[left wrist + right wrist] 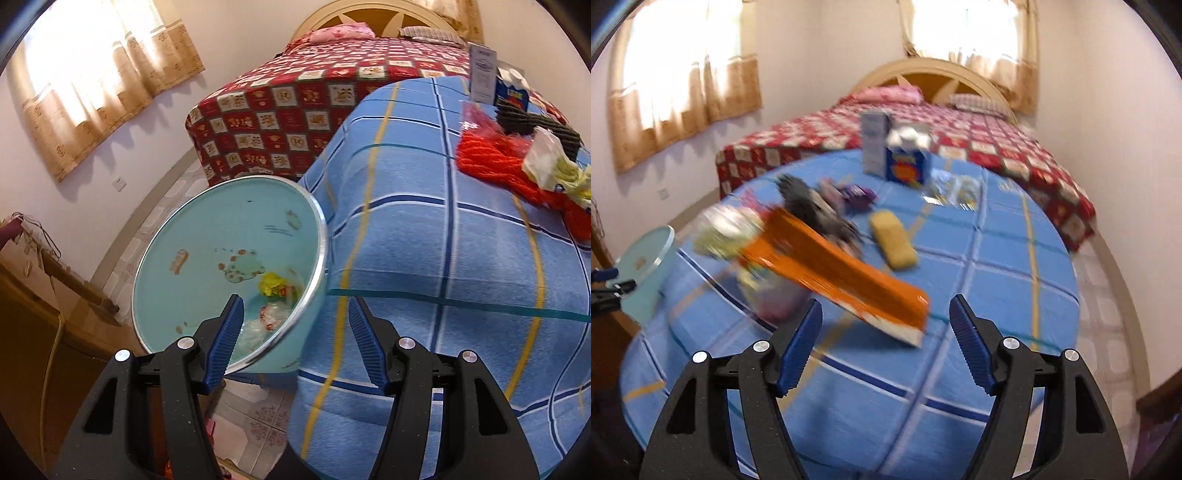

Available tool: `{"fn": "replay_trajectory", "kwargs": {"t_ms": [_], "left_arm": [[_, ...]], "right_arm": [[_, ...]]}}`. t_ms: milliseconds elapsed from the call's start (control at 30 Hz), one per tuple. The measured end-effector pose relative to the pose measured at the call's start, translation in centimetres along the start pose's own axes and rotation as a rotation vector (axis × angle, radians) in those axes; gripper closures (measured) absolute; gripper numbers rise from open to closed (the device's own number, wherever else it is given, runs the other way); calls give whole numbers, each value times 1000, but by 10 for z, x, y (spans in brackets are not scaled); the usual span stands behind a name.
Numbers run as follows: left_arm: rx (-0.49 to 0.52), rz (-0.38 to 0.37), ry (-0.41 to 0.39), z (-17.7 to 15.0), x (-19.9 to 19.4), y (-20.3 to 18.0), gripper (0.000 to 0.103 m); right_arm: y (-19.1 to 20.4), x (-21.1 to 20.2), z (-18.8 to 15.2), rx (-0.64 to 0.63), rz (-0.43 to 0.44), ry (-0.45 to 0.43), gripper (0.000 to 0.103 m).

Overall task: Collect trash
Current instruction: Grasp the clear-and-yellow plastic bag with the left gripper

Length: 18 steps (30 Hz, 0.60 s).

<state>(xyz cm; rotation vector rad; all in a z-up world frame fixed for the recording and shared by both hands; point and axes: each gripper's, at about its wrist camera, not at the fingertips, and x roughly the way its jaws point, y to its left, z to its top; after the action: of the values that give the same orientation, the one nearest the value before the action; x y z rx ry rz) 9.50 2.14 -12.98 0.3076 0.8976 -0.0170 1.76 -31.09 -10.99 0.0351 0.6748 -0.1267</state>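
Note:
A light blue bin (207, 258) with a silver rim stands tilted beside the round table, with a yellow wrapper (271, 286) and clear plastic wrappers (269, 317) at its bottom. My left gripper (295, 332) is open over the bin's near rim, one finger on each side of it, pads not touching. The right gripper (884, 306) is open above the table, nothing between its fingers. Just beyond it lies a blurred orange-red bundle (831, 273) with a crumpled white-yellow wrapper (724, 229) at its far end. The bin (646, 266) shows at the table's left edge.
The blue checked tablecloth (997, 258) also carries a yellow sponge (894, 240), a dark fuzzy item (816, 210), a purple wrapper (857, 195), clear packets (956, 192), a blue carton (908, 162) and a grey box (873, 144). A bed (960, 129) stands behind.

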Motion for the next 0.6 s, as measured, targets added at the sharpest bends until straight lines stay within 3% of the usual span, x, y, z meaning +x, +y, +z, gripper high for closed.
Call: {"fn": "replay_trajectory", "kwargs": {"t_ms": [267, 600], "left_arm": [[15, 0, 9, 1, 1, -14, 43], [32, -42, -14, 12, -6, -34, 42]], "right_arm": [[-5, 27, -21, -10, 16, 63, 32], [-45, 48, 2, 45, -202, 69, 31]]}}
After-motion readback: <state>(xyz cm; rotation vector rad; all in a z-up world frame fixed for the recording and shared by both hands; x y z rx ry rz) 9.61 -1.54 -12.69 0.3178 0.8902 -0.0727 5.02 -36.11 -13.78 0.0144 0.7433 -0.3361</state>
